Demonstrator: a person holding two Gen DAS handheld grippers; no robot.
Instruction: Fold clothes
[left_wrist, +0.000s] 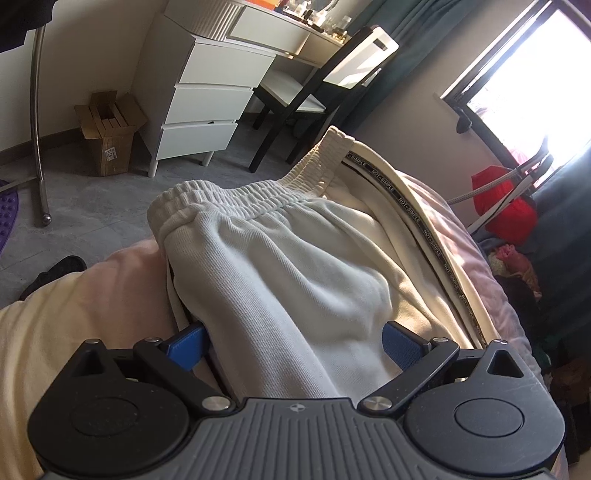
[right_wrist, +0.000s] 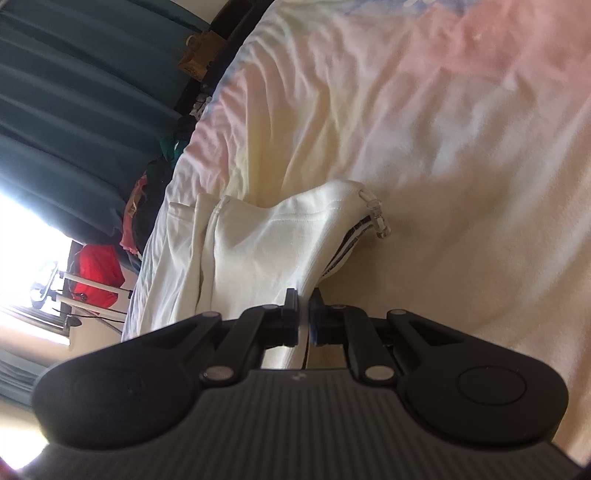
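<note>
White sweatpants (left_wrist: 280, 258) with a ribbed elastic waistband (left_wrist: 236, 199) and a lettered side stripe (left_wrist: 424, 229) lie across the pastel bed sheet (left_wrist: 74, 314). My left gripper (left_wrist: 295, 347) stands open and wide. A bulging fold of the pants fills the gap between its blue pads (left_wrist: 188, 347). In the right wrist view the far end of the pants (right_wrist: 266, 236) is lifted off the sheet (right_wrist: 443, 129). My right gripper (right_wrist: 304, 314) is shut on its cloth edge. A clear cord toggle (right_wrist: 378, 218) hangs at the corner.
Beyond the bed edge stand a white drawer unit (left_wrist: 207, 110), a black chair with a white seat (left_wrist: 314, 88), a cardboard box (left_wrist: 110, 133) and a metal pole (left_wrist: 37, 122). A red bag (left_wrist: 506, 206), piled clothes (right_wrist: 147, 199) and teal curtains (right_wrist: 74, 110) line the window side.
</note>
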